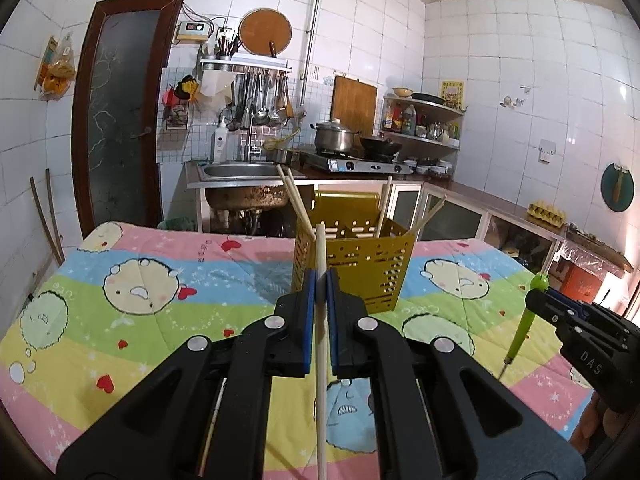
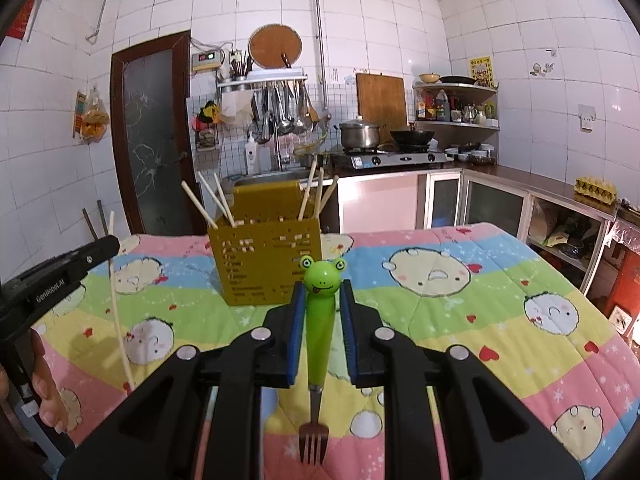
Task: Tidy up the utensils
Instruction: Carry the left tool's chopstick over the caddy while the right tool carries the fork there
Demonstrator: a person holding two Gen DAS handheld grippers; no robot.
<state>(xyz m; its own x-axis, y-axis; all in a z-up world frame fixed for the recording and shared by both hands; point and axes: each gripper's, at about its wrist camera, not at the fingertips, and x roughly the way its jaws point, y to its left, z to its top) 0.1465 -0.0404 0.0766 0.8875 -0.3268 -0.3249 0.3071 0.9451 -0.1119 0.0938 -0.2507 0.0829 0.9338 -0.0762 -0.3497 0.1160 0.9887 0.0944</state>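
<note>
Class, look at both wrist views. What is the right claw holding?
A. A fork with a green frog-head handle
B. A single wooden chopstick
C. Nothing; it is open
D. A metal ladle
A: the right claw is shut on the green frog-handled fork, tines pointing down toward the camera.

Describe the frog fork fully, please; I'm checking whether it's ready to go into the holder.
The frog fork has a glossy green, plastic-looking handle topped with a cartoon frog head, and a metal neck ending in four tines. It hangs nearly upright, frog head up, tines down, above the colourful quilt. The right gripper is shut on its handle, blue pads pressing both sides. It sits in front of the yellow perforated holder, not yet inside.
</note>
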